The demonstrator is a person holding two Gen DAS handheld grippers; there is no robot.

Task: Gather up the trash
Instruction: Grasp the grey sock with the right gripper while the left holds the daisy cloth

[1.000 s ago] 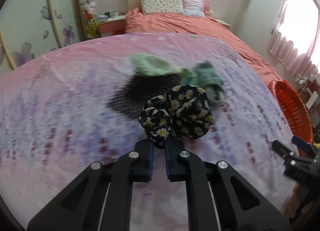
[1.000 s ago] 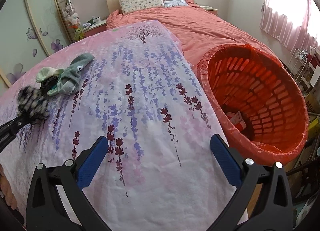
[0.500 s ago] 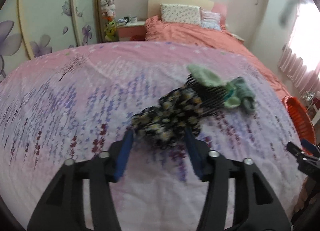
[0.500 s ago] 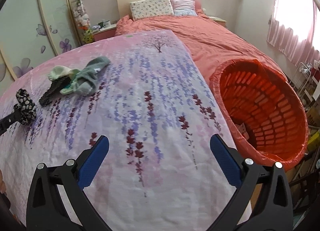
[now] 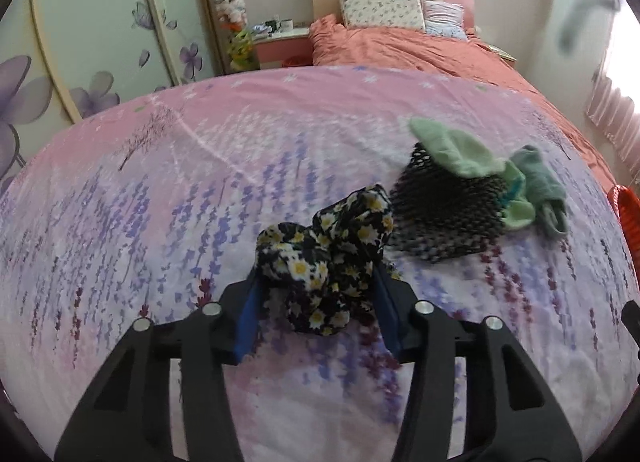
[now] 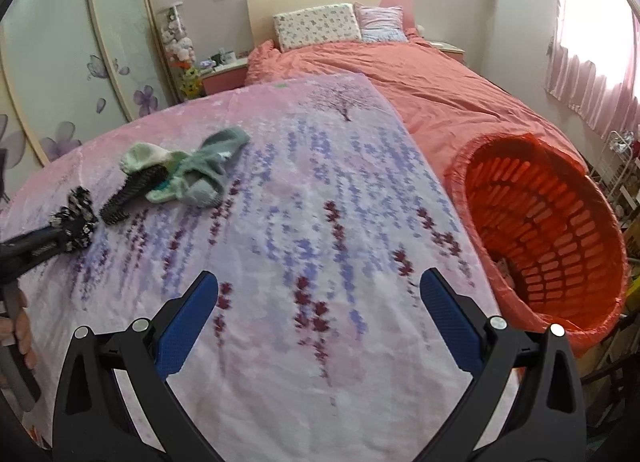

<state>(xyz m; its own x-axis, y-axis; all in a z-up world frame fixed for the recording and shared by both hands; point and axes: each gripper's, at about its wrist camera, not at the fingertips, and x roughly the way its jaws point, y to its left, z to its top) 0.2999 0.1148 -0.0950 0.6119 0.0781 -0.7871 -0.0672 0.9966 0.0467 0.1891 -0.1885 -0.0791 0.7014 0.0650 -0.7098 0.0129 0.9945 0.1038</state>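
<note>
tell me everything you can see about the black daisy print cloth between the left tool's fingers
The black fabric bundle printed with white and yellow daisies is soft, crumpled cloth bunched into two rounded lobes. It lies on the pink and lavender floral bedspread, between the blue-padded fingers of the left tool, which flank it on both sides; whether they press it is unclear. Its upper right lobe sits close to the black mesh piece; contact is uncertain.

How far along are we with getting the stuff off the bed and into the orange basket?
Early. The orange basket has only something small at its bottom. In hand: the left gripper has its jaws around the daisy-print cloth, apparently not yet clamped. Left: the black mesh piece, pale green sock and grey-green sock. The right gripper is open, empty.
</note>
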